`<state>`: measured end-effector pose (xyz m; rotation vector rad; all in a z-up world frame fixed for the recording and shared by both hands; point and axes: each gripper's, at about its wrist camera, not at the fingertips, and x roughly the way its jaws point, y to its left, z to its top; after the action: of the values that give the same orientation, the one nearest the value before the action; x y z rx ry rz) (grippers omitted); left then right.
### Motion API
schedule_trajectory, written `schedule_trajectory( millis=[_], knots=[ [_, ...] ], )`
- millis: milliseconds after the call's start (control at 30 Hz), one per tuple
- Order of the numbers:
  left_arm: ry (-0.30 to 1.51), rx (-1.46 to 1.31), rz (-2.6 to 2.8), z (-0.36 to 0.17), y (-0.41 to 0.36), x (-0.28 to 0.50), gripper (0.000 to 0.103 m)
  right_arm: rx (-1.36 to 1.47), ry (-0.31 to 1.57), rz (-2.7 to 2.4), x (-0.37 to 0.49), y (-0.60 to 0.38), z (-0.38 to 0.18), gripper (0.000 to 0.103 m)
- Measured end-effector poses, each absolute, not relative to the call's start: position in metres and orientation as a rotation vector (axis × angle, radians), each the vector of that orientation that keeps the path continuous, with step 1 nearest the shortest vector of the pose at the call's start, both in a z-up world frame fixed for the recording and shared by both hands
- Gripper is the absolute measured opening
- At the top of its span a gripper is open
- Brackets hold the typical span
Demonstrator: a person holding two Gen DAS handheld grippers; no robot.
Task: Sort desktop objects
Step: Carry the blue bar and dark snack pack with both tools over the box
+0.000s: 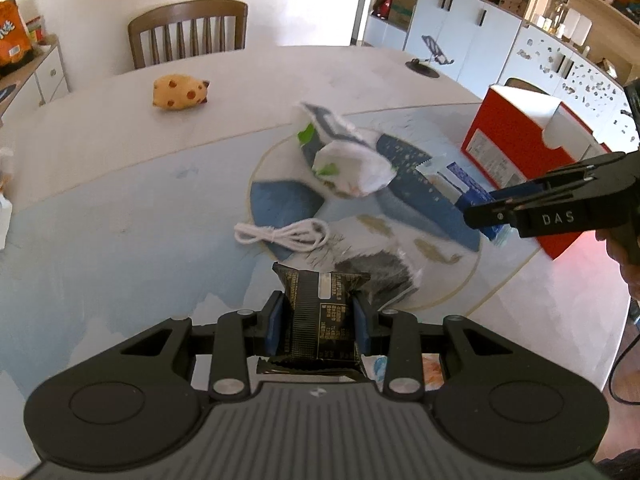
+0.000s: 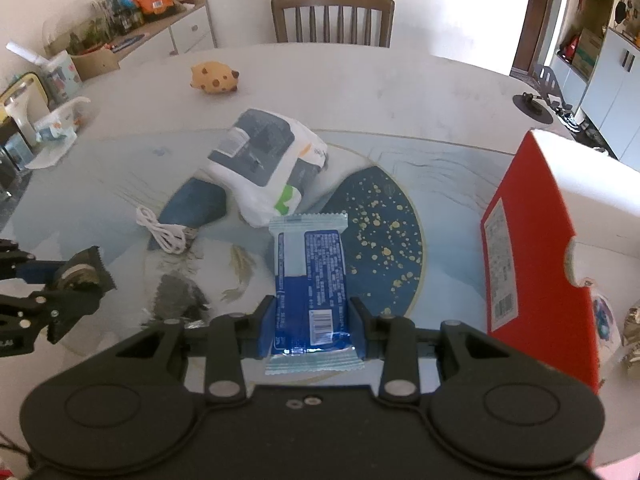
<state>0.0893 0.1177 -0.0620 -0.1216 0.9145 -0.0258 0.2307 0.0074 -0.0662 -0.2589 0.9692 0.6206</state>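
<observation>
Two handheld grippers hover over a round table [image 1: 120, 208] covered with a pale blue patterned mat. The left gripper [image 1: 319, 320] has its jaws clamped on a black snack packet [image 1: 320, 320], held clear of the mat. The right gripper [image 2: 312, 324] has its jaws clamped on a blue and white snack packet [image 2: 310, 280] (barcode facing the camera), also held above the mat. Between them on the mat lie a white and grey plastic pouch [image 2: 268, 164] and a coiled white cable [image 2: 162, 232]. A red open-topped box [image 2: 532, 264] stands just beside the right gripper. A small orange spotted toy [image 1: 180, 92] sits well apart, near a wooden chair [image 1: 188, 32].
</observation>
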Motion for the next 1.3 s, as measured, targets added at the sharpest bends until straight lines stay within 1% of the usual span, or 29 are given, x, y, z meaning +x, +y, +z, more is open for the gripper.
schedule_trajectory(
  millis=[367, 800, 1300],
  knots=[
    [0.894, -0.078, -0.078, -0.026, 0.087, 0.101, 0.034, -0.214, 0.948, 0.628, 0.213, -0.018, -0.027, 0.036],
    [0.819, 0.003, -0.204, 0.018, 0.031, 0.13, 0.034, -0.15, 0.889, 0.587, 0.208, -0.069, 0.019, 0.036],
    [0.768, 0.068, -0.284, 0.037, -0.047, 0.175, 0.034, -0.099, 0.854, 0.539, 0.23, -0.141, 0.039, 0.036]
  ],
)
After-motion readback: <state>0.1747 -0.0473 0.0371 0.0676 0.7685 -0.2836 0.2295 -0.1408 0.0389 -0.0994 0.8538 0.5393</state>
